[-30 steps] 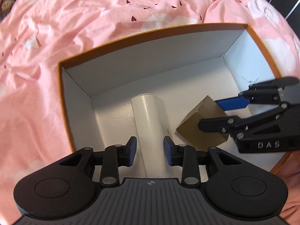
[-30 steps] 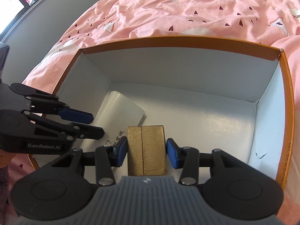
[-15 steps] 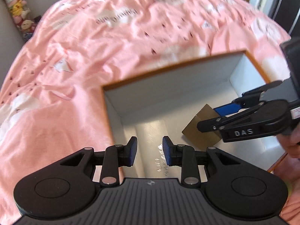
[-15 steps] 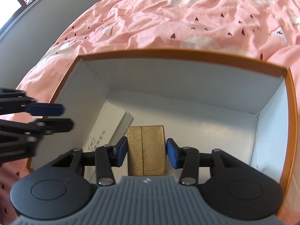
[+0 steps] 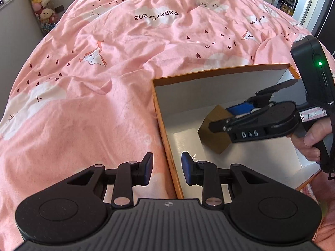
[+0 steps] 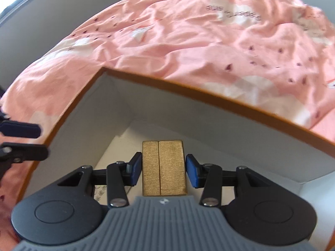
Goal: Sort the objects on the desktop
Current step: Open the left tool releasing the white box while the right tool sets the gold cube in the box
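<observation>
An orange-rimmed white box [image 5: 165, 129] lies on the pink bed; it also shows in the right wrist view [image 6: 209, 96]. A white cylinder [image 5: 184, 142] lies on its floor. My left gripper [image 5: 166, 168] is open and empty, straddling the box's left wall above it. My right gripper [image 6: 164, 170] is inside the box with a gold-brown box [image 6: 163, 167] between its pads; small gaps show on both sides, so it looks open. From the left wrist view the gold box [image 5: 213, 133] rests on the floor under the right gripper [image 5: 230, 117].
The pink patterned bedspread [image 5: 104, 83] surrounds the box. Plush toys [image 5: 41, 10] stand at the far left by the wall. A doorway and dark furniture [image 5: 303, 0] are at the far right.
My left gripper has pulled back and left, out of the box, leaving the white cylinder inside. My right gripper has tilted up and shifted; the gold box still sits between its pads.
</observation>
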`<state>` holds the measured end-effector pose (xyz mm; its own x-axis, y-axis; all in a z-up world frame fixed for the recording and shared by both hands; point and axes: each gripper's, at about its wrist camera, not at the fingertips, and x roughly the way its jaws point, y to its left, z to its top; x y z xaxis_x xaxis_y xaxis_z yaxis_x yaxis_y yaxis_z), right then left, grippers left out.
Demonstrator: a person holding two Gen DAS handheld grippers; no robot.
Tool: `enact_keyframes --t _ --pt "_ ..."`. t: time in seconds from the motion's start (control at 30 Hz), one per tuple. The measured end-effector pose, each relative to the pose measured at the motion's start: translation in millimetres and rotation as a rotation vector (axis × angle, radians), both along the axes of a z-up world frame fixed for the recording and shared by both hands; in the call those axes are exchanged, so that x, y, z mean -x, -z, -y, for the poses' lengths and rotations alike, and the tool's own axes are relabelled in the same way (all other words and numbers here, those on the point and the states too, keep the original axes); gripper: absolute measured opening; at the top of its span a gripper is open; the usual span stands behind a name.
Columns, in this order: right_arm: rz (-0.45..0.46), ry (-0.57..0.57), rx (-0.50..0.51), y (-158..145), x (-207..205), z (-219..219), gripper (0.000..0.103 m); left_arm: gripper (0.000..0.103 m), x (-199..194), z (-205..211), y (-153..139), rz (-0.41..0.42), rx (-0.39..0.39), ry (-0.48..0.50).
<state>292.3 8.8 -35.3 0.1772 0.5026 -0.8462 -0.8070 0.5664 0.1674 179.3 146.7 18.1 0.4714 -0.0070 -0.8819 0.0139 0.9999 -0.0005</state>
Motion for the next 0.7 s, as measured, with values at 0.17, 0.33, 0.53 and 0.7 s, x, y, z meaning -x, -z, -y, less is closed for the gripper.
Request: enact_keyframes --t 0.17,0.33,0.53,0.7 --pt "0.013 -0.034 0.000 0 -1 -1 0.047 0.034 -1 -1 3 0.002 0.040 0.005" --pt "0.102 -0.101 0.001 -2 -4 -11 0.047 0.034 -1 1 5 0.004 0.044 0.008" --pt "0.174 -0.198 0.013 3 1 -22 0.048 0.034 0 1 8 0.013 0.035 -0.011" --pt "0.187 -0.183 0.029 -10 4 -10 0.072 0.035 3 5 10 0.051 0.002 0.009"
